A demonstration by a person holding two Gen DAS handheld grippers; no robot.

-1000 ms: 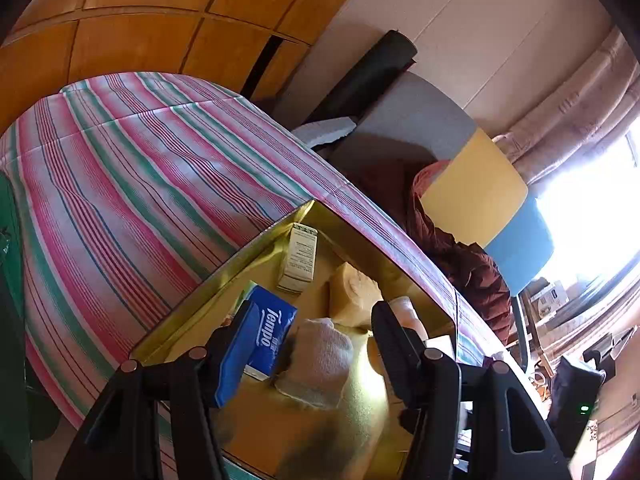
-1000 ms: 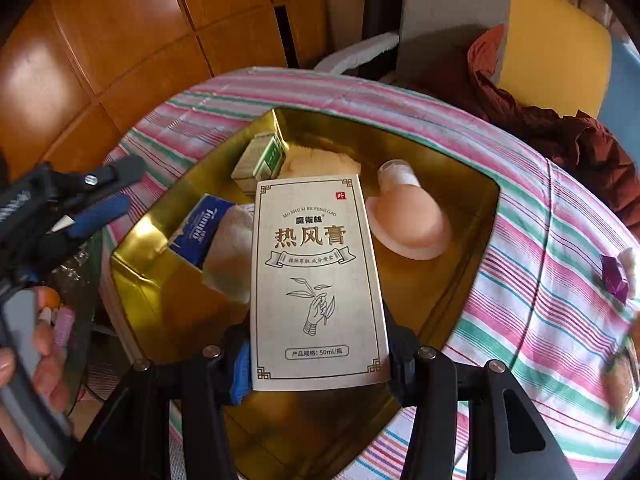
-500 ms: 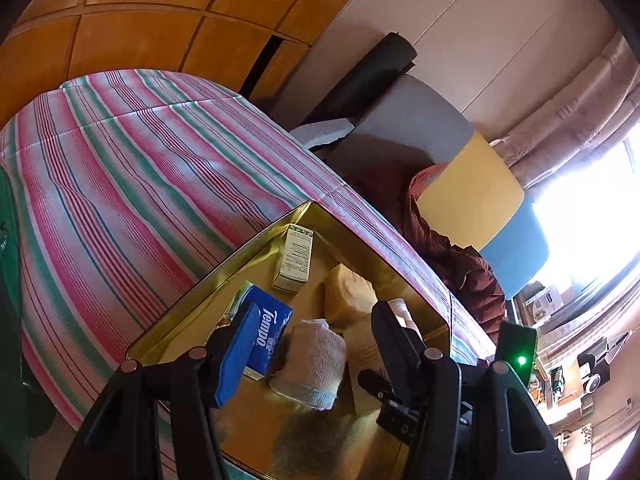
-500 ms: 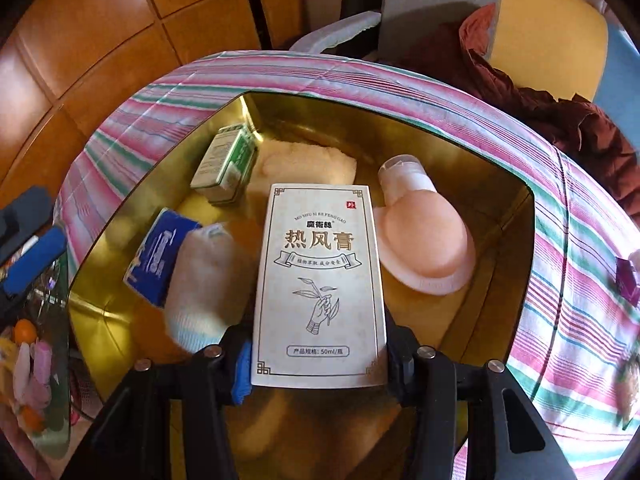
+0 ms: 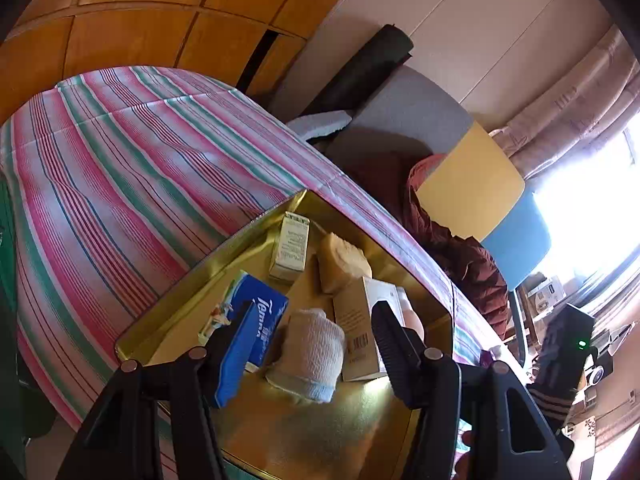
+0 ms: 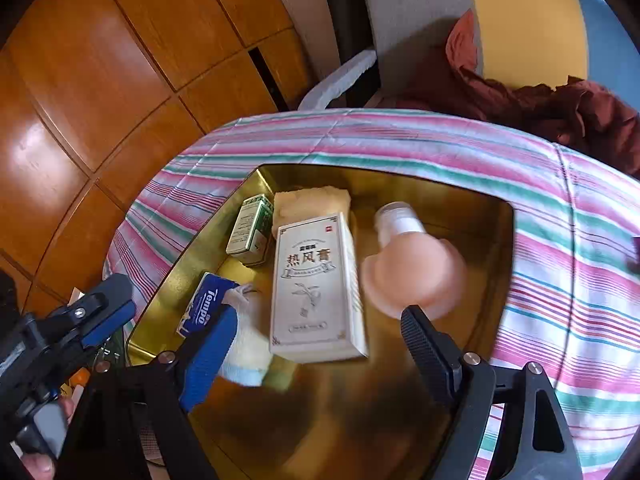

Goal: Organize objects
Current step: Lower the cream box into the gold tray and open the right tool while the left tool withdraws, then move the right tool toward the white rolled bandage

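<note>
With its jaws just sprung wide, the right gripper [image 6: 316,344] has let the box [image 6: 316,284] drop free into the tray [image 6: 400,178], beside the pink bottle [image 6: 416,276]. Left gripper [image 5: 308,344] hangs open over the tray's near edge, empty. Pulling back carelessly, a finger could clip the box and shove it onto the rolled sock [image 6: 250,356].

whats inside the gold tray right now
The gold tray holds a tall white box, small green box, blue tissue pack, rolled white cloth, yellow sponge and pink bottle. The floor beneath them is hidden.
</note>
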